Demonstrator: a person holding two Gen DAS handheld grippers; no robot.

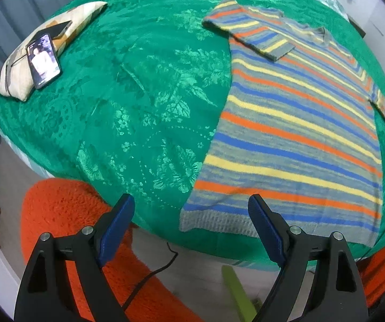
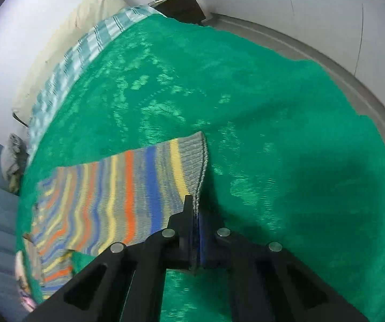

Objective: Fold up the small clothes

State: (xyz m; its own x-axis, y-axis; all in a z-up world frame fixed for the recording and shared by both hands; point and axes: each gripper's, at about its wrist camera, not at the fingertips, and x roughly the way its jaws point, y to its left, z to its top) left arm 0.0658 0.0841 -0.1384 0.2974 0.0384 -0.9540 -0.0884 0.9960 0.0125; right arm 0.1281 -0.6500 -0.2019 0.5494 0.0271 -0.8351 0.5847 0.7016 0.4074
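A striped knit sweater (image 1: 294, 134) in grey, blue, yellow and orange lies flat on the green bedspread (image 1: 144, 102), one sleeve folded over its chest. My left gripper (image 1: 191, 214) is open and empty, hovering over the bed's near edge just left of the sweater's hem corner. In the right wrist view my right gripper (image 2: 195, 209) is shut on the ribbed hem edge of the sweater (image 2: 128, 187) and lifts that corner a little off the bedspread (image 2: 273, 134).
A patterned pillow (image 1: 18, 75) with a lit phone (image 1: 43, 60) on it lies at the bed's far left. An orange rug (image 1: 66, 214) and a black cable (image 1: 152, 273) are on the floor below. A cream pillow (image 2: 66, 40) and wall border the bed.
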